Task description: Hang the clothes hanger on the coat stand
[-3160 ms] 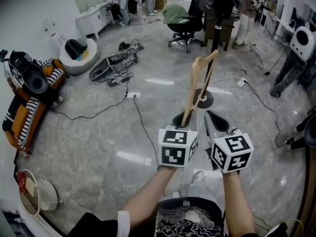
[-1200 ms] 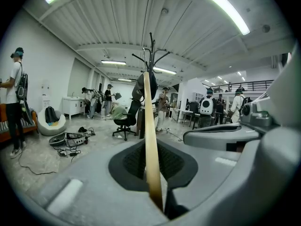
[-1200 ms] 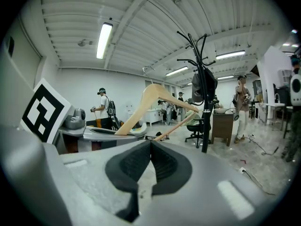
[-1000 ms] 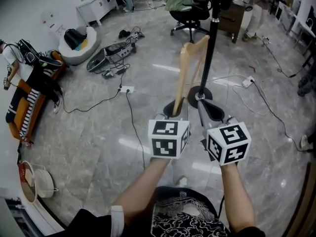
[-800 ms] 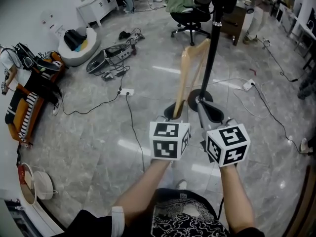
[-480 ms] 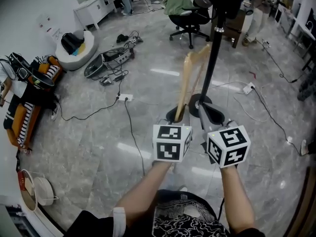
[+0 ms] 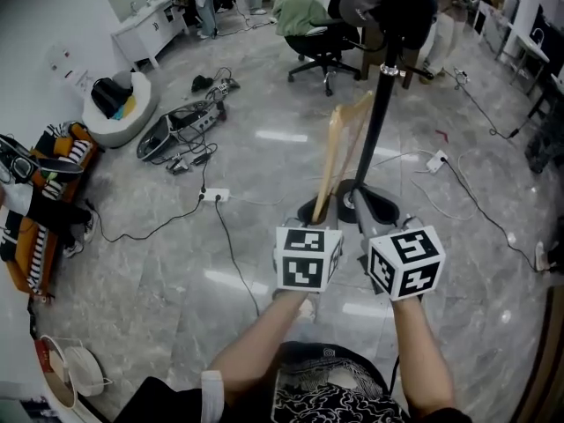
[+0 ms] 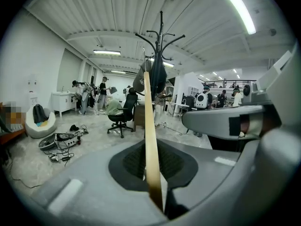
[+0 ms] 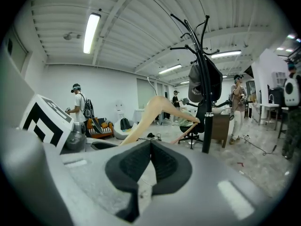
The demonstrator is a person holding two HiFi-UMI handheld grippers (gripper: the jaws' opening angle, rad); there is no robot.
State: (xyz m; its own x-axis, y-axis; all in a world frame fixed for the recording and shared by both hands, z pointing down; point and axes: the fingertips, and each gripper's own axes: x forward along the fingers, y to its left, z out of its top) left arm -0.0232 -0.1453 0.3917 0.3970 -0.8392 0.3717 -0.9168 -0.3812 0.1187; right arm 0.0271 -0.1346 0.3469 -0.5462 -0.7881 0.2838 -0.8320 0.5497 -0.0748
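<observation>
Left gripper: lower centre of the head view, pinching the bottom end of the wooden clothes hanger.
Right gripper: just to the right, pads pressed together with nothing between.
Clothes hanger: rising tilted toward frame centre, top end just beside the pole; contact unclear.
Coat stand: black pole at upper centre, dark bag hung near its top.
Office chair: top centre, beyond the stand, green garment draped on it.

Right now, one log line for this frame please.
left gripper: shut on hanger | right gripper: shut, empty | hanger: upright, beside coat stand, not yet hung
</observation>
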